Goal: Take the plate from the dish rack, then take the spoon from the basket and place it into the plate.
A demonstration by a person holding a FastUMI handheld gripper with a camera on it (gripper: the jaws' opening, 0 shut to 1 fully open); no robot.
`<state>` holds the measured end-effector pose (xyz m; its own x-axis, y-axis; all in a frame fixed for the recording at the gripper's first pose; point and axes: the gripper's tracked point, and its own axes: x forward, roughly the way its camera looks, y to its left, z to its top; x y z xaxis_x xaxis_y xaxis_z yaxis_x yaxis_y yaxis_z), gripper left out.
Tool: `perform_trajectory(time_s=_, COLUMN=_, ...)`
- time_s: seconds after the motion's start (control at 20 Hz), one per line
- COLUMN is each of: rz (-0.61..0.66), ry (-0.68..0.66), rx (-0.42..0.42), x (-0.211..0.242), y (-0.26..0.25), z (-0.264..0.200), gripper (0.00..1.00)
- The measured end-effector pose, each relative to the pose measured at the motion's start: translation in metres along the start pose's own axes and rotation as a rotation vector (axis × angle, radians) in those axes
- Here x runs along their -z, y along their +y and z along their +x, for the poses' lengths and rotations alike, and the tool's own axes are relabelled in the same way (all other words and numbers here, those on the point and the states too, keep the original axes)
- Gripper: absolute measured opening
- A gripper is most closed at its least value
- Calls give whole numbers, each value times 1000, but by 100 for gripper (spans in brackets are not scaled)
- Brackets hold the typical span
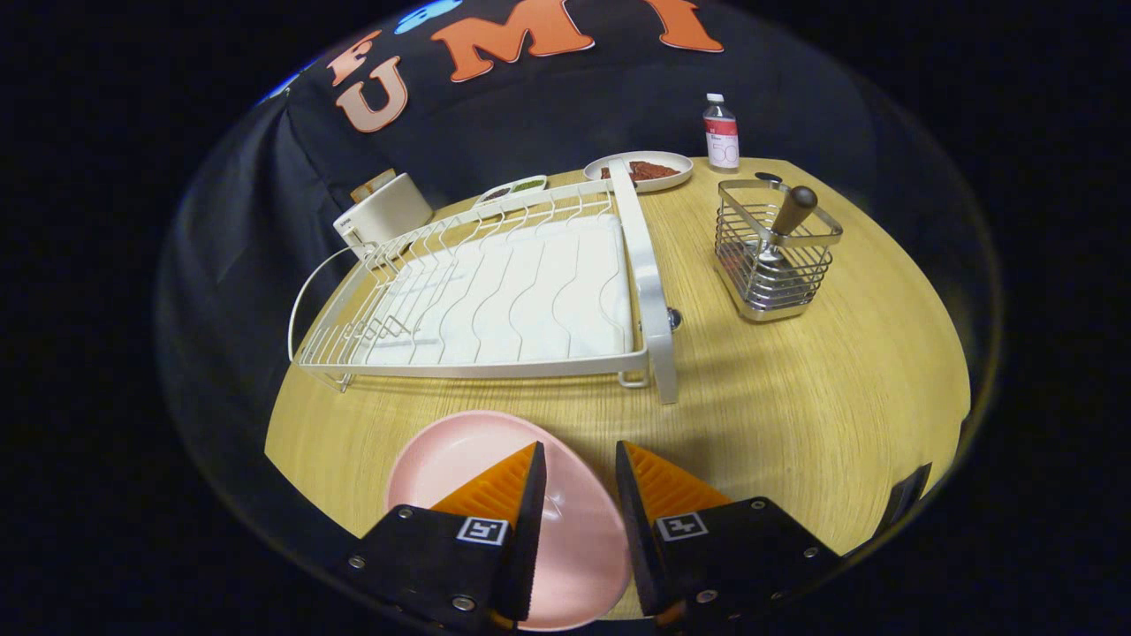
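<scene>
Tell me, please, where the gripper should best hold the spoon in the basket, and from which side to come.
Probably the dark handle, from above: the spoon leans in the wire basket, only its handle clearing the rim. The gripper is open over the pink plate.

Pink plate (pixel 459 459) lies flat on the wooden table, lower centre of frame, out of the white wire dish rack (pixel 495 300) mid-left. Spoon (pixel 789 216) – dark wooden handle up, tilted – stands in the metal wire basket (pixel 776 265), upper right.
</scene>
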<state>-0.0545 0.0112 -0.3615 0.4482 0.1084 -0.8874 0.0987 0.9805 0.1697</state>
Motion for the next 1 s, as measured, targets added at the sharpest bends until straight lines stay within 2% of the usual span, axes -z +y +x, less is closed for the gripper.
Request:
perform_trajectory(time_s=0.2, rz=10, ry=-23, rx=-5, x=-11, y=-8, z=-14, gripper=54)
perform_trajectory(time_s=0.6, rz=-45, ry=-262, rx=59, x=-69, y=-44, z=-53, gripper=68)
perform_trajectory(time_s=0.8, rz=-102, ry=-460, rx=208, x=-114, y=-83, z=-60, gripper=68)
perform_trajectory(time_s=0.9, rz=-161, ry=-523, rx=304, x=-131, y=-103, z=-55, gripper=68)
perform_trajectory(time_s=1.0, rz=-205, ry=-546, rx=364, x=-140, y=-113, z=-46, gripper=67)
